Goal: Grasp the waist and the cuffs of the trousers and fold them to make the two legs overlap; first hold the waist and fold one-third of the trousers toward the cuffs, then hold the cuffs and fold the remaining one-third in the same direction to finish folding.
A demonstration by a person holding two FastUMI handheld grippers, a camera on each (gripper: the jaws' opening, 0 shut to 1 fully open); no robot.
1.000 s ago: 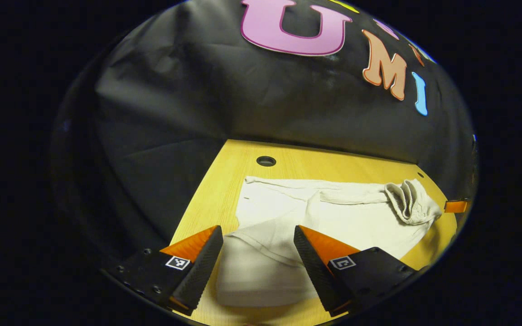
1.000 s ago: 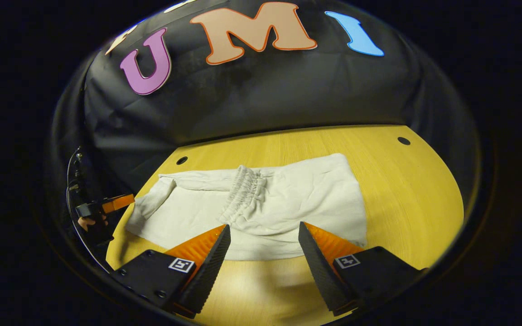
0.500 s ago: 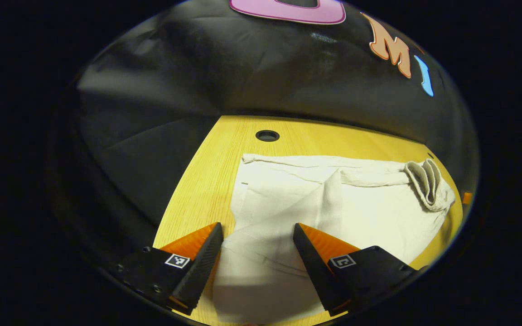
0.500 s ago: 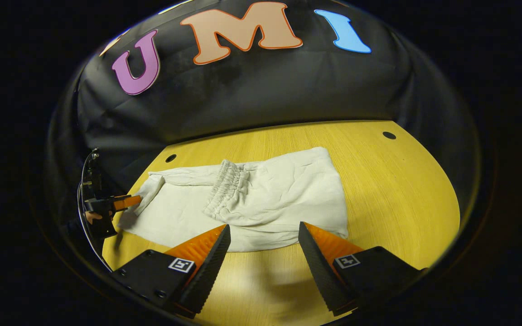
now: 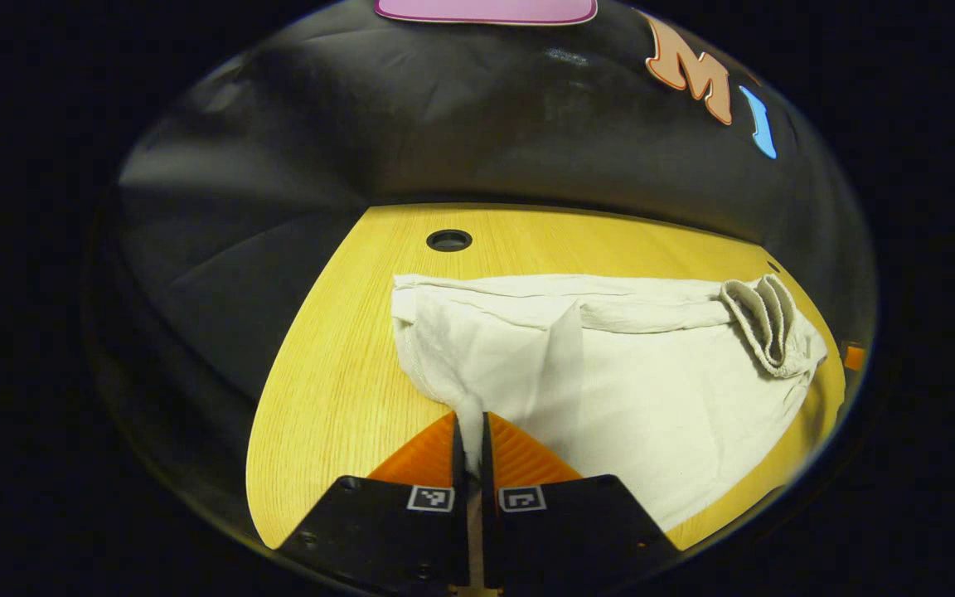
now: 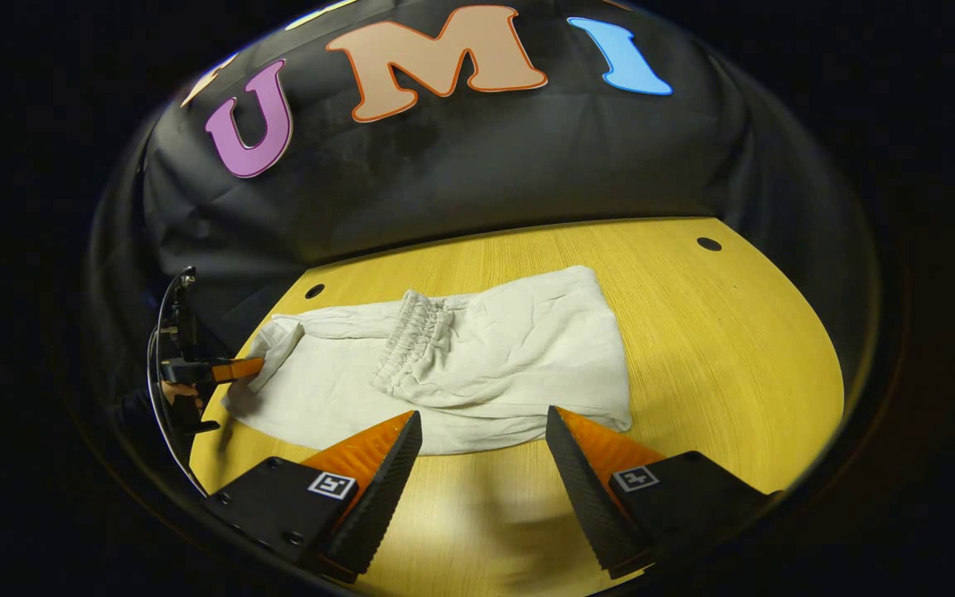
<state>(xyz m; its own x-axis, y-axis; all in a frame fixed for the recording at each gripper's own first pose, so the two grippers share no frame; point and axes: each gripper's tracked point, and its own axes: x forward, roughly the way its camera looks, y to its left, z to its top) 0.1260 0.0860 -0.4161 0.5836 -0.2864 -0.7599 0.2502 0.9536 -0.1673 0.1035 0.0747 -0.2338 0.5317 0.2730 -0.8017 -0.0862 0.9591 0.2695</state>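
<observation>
Cream trousers [image 5: 652,381] lie folded on the yellow wooden table [image 5: 328,398], the gathered waistband [image 5: 763,323] resting on top toward the right. My left gripper [image 5: 469,439] is shut on the near cuff corner, and the cloth rises in a pinched ridge between its fingers. In the right gripper view the trousers [image 6: 494,365] stretch across the table with the waistband [image 6: 411,340] doubled over the legs. There the left gripper [image 6: 233,369] grips the cuff end at the far left. My right gripper [image 6: 482,414] stands open just before the trousers' near edge, holding nothing.
The table [image 6: 734,348] has round holes: one beyond the cuffs [image 5: 448,240] and one at the far right [image 6: 708,244]. A hand [image 6: 175,390] and a cable sit behind the left gripper. Bare wood runs to the right of the trousers.
My left gripper went from open over the cuff to shut on it, pinching the cloth up. The right gripper drew back slightly from the trousers and stayed open.
</observation>
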